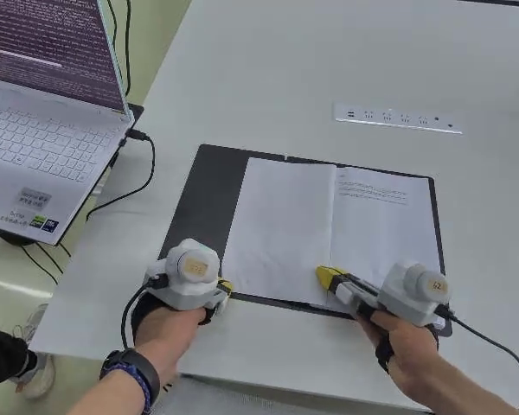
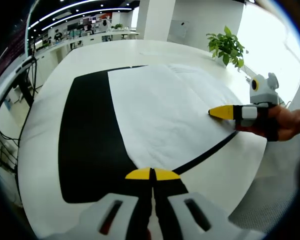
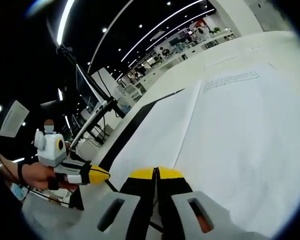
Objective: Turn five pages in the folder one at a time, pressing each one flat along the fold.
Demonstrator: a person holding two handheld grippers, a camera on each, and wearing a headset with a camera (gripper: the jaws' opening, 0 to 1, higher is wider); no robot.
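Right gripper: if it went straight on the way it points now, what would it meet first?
Probably the blank left page of the folder: the shut right gripper sits low by the fold, aimed across it. Its height above the paper is unclear; it may already touch.

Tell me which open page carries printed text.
The right-hand page, by the right gripper: print lines run across its top. The left-hand page is blank.

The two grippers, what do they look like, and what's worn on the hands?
The left gripper and right gripper both have chunky white bodies, yellow jaw tips, and a round tan disc with small digits. A black cable trails from each. The person wears black partial gloves and, on the left wrist, a dark watch with a blue band.
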